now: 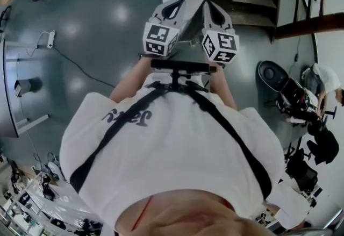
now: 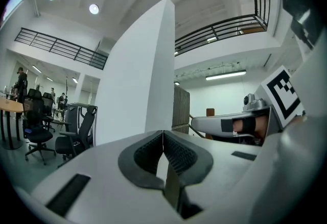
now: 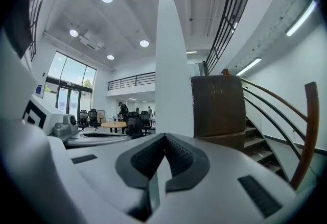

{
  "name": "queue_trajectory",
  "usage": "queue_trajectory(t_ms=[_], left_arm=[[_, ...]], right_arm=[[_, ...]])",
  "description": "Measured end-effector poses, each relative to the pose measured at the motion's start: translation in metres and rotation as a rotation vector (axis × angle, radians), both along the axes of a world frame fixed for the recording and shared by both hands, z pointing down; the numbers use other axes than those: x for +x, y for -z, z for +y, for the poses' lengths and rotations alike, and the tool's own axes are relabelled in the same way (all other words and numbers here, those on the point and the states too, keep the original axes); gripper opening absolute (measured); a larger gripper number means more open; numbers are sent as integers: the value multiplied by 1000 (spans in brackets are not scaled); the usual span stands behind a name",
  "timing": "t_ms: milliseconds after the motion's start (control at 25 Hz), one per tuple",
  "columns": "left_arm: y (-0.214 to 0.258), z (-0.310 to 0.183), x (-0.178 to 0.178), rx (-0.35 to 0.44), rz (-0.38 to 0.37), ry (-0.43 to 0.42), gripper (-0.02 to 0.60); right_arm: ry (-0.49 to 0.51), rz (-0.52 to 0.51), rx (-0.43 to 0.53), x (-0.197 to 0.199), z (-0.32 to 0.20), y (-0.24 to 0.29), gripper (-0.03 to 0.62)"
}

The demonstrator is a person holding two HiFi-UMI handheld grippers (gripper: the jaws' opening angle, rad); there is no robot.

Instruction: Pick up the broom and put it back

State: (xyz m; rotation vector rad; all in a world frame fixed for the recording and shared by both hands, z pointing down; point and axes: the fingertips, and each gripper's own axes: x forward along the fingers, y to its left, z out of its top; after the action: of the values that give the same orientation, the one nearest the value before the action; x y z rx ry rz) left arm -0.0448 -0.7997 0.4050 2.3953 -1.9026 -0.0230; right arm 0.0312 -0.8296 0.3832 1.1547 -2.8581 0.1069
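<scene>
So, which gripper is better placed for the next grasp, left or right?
Neither clearly. The left gripper and right gripper are side by side, both shut and empty, facing the white pillar. No broom is in view. The right is only nearer the stairs.

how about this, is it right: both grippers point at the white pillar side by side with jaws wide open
No: the jaws are shut and empty, not wide open, as each gripper view shows for the left gripper and right gripper. Both do point at the white pillar, side by side.
</scene>
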Motion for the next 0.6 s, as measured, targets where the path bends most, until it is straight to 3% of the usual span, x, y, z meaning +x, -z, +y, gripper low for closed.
queue_trajectory(t_ms=[600], left_arm=[[4,-8,-2,4,20,14,12]], right_arm=[[-48,-21,3,6,-15,3,9]])
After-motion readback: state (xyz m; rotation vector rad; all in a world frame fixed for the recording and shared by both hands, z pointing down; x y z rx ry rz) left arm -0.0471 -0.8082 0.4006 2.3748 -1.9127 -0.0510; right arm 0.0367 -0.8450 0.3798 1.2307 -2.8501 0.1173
